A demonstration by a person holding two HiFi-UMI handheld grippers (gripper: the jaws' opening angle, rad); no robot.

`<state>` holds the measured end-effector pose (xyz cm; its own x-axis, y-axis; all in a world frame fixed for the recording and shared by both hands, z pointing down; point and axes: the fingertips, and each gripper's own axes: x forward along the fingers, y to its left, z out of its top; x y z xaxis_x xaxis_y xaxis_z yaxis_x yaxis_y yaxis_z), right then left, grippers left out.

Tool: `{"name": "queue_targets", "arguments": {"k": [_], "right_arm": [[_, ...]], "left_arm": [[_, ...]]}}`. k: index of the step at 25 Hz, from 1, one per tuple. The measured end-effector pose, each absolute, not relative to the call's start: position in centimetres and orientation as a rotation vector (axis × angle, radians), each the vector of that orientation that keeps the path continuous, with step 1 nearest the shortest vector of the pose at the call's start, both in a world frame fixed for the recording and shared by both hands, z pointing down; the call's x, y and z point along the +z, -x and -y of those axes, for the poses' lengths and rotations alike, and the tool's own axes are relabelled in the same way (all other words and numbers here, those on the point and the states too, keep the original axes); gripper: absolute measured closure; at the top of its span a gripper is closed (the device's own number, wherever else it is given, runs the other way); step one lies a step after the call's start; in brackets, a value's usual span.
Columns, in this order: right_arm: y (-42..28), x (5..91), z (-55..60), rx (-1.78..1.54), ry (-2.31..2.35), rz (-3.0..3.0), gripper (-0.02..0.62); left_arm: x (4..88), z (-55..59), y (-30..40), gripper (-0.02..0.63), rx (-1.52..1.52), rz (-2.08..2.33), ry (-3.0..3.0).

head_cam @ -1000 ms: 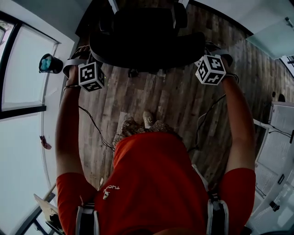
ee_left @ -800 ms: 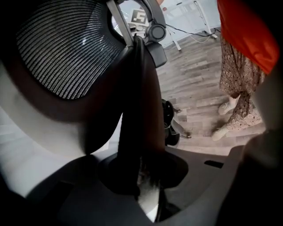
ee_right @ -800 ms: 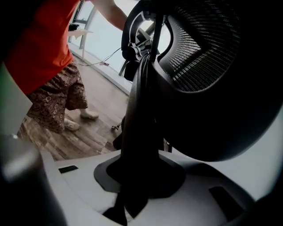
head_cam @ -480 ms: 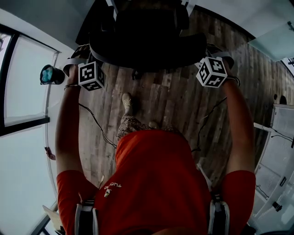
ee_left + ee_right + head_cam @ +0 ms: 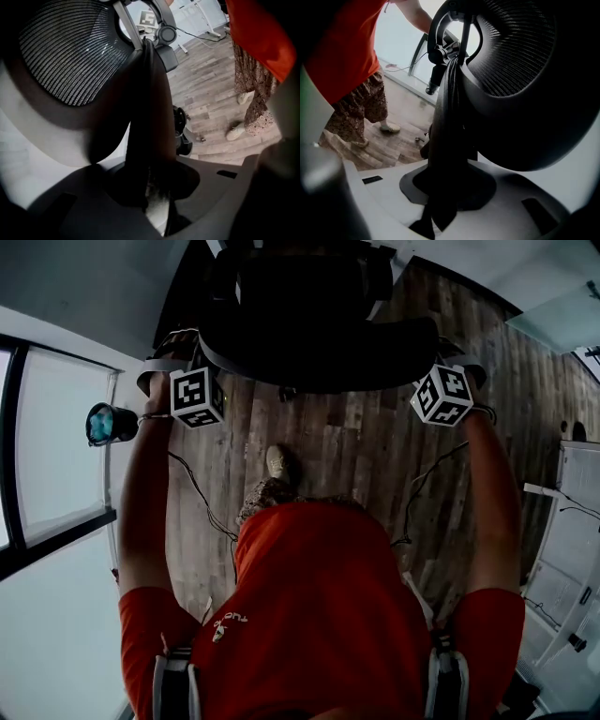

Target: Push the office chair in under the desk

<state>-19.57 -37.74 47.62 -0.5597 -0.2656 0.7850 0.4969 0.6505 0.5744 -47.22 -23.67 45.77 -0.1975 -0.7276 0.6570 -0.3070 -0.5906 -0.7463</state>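
The black office chair (image 5: 314, 324) stands at the top of the head view, its mesh backrest nearest me. My left gripper (image 5: 192, 357) is at the backrest's left edge and my right gripper (image 5: 441, 357) at its right edge. In the left gripper view the dark rim of the backrest (image 5: 145, 117) runs down between the jaws of the left gripper (image 5: 150, 187), which is shut on it. The right gripper view shows the same on the other side: the right gripper (image 5: 440, 187) is shut on the backrest rim (image 5: 447, 122). The desk does not show clearly; the chair's far end lies in dark shadow.
A black-framed window (image 5: 56, 521) runs along the left, with a small dark blue-lensed device (image 5: 105, 423) beside it. Cables (image 5: 197, 498) trail over the wooden floor (image 5: 356, 456). White furniture (image 5: 572, 531) stands at the right. The person's shoe (image 5: 277, 462) is just behind the chair.
The chair has rolled forward with both grippers still on its backrest. The person has stepped after it, and the window frame and floor have slid back through the view.
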Motion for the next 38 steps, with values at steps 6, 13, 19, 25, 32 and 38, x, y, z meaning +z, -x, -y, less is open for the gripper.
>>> {"name": "queue_targets", "arguments": {"k": [6, 13, 19, 25, 32, 38], "right_arm": [[23.7, 47.7, 39.3, -0.969, 0.125, 1.917, 0.499], [27.6, 47.4, 42.5, -0.921, 0.072, 1.903, 0.499], [30.4, 47.8, 45.9, -0.886, 0.054, 1.897, 0.499], [32.5, 47.6, 49.9, -0.877, 0.051, 1.897, 0.499], [33.1, 47.9, 55.1, -0.873, 0.05, 1.881, 0.499], [33.9, 48.0, 58.6, -0.874, 0.05, 1.877, 0.499]], "left_arm": [[45.7, 26.7, 52.0, 0.518, -1.824, -1.146, 1.76], [45.4, 31.4, 56.8, 0.518, -1.789, -1.096, 1.764], [45.5, 35.3, 59.9, 0.517, -1.79, -1.078, 1.77], [45.4, 39.3, 62.0, 0.517, -1.79, -1.078, 1.768], [45.2, 43.9, 62.8, 0.517, -1.777, -1.077, 1.766], [45.4, 47.4, 63.7, 0.517, -1.778, -1.08, 1.765]]}}
